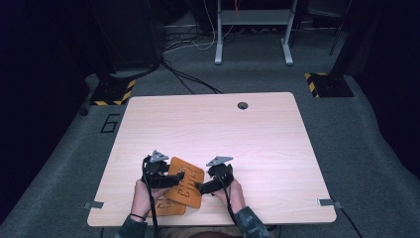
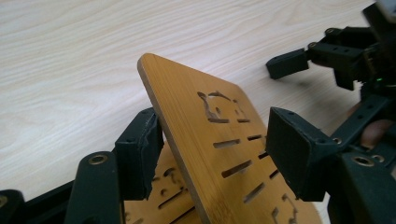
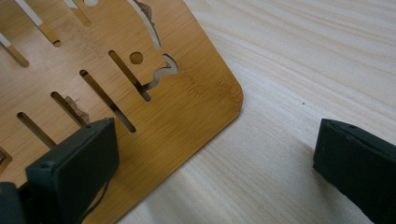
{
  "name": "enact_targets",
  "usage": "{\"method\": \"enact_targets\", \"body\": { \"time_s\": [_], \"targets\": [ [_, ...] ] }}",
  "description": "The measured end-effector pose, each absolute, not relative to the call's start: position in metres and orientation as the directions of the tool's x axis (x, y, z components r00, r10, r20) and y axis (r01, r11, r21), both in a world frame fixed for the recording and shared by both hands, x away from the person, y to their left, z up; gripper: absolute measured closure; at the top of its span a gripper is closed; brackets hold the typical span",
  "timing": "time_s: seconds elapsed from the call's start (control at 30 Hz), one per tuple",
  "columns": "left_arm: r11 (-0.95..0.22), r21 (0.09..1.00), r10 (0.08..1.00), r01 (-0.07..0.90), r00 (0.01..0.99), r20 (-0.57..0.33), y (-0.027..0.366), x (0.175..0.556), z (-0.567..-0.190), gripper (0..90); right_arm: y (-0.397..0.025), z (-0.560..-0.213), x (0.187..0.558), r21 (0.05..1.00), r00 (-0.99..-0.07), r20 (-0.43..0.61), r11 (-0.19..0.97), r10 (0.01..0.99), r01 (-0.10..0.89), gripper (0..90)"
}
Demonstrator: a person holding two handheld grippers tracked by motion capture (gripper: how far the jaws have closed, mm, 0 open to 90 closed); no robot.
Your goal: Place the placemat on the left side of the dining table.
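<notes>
Two slotted bamboo boards lie at the table's front edge. The upper board [image 1: 185, 181] [image 2: 201, 121] [image 3: 140, 70] is tilted up off the lower board [image 1: 171, 206] [image 2: 161, 200]. My left gripper [image 1: 176, 177] [image 2: 215, 140] is open around the upper board's raised edge. Its left pad [image 2: 140, 154] touches the underside, and its right pad [image 2: 294, 149] stands off the top face. My right gripper [image 1: 200, 187] [image 3: 215, 149] is wide open at the board's rounded corner. One of its pads [image 3: 74, 163] is over the wood and the other [image 3: 355, 163] over bare table.
The light wooden table [image 1: 213, 129] has a cable hole [image 1: 242, 105] near its far edge. Small metal clips [image 1: 93, 205] [image 1: 327, 202] sit at the front corners. Beyond it are grey floor, striped floor plates [image 1: 114, 93] and a white desk frame [image 1: 252, 29].
</notes>
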State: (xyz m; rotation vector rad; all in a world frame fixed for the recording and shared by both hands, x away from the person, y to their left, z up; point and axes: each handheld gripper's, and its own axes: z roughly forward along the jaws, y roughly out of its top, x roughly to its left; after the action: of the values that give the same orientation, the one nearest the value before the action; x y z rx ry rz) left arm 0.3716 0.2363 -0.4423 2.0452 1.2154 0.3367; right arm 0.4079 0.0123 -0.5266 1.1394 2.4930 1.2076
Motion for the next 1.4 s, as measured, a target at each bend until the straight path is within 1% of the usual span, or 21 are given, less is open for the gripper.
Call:
{"method": "enact_targets", "body": {
  "time_s": [0.17,0.2,0.23,0.27,0.3,0.43,0.5,0.83,0.93,1.07,1.13,1.33,1.4],
  "targets": [
    [-0.308,0.696,0.832,0.648,0.538,-0.133,0.227,0.374,-0.435,40.1,0.008,-0.527,0.410,0.724,-0.694,0.190,0.378,0.695,0.577,0.0],
    [-0.310,0.698,0.824,0.645,0.549,-0.141,0.226,0.374,-0.433,41.9,0.007,-0.526,0.410,0.720,-0.686,0.177,0.383,0.706,0.579,2.7],
    [-0.304,0.702,0.819,0.645,0.552,-0.152,0.224,0.374,-0.433,44.4,0.010,-0.526,0.408,0.709,-0.673,0.067,0.440,0.737,0.552,3.5],
    [-0.303,0.702,0.818,0.644,0.554,-0.154,0.221,0.373,-0.431,44.4,0.012,-0.527,0.407,0.702,-0.663,0.020,0.462,0.748,0.542,3.5],
    [-0.312,0.703,0.816,0.639,0.559,-0.146,0.219,0.374,-0.430,44.7,0.012,-0.527,0.407,0.702,-0.665,0.016,0.465,0.747,0.540,3.4],
    [-0.324,0.706,0.810,0.630,0.570,-0.138,0.212,0.375,-0.427,47.4,0.007,-0.527,0.409,0.712,-0.660,0.073,0.424,0.748,0.560,3.5],
    [-0.331,0.704,0.806,0.628,0.576,-0.135,0.210,0.376,-0.426,48.5,0.006,-0.527,0.410,0.714,-0.665,0.070,0.428,0.743,0.553,3.5],
    [-0.356,0.696,0.797,0.623,0.591,-0.121,0.196,0.382,-0.421,57.4,-0.002,-0.526,0.411,0.721,-0.647,0.143,0.369,0.749,0.586,3.6],
    [-0.366,0.695,0.792,0.619,0.599,-0.116,0.191,0.384,-0.419,61.6,-0.006,-0.526,0.411,0.721,-0.640,0.149,0.360,0.754,0.592,4.3],
    [-0.387,0.687,0.784,0.615,0.612,-0.106,0.184,0.389,-0.418,65.0,-0.011,-0.526,0.411,0.728,-0.640,0.144,0.358,0.755,0.585,4.5],
    [-0.403,0.682,0.774,0.610,0.625,-0.102,0.178,0.393,-0.416,68.2,-0.014,-0.526,0.409,0.725,-0.624,0.156,0.341,0.765,0.599,4.4],
    [-0.439,0.673,0.753,0.595,0.653,-0.086,0.164,0.400,-0.413,78.7,-0.034,-0.525,0.403,0.741,-0.592,0.148,0.308,0.792,0.597,4.3],
    [-0.442,0.672,0.741,0.594,0.664,-0.100,0.160,0.404,-0.413,80.5,-0.044,-0.525,0.401,0.745,-0.579,0.147,0.295,0.802,0.599,4.4]
  ]
}}
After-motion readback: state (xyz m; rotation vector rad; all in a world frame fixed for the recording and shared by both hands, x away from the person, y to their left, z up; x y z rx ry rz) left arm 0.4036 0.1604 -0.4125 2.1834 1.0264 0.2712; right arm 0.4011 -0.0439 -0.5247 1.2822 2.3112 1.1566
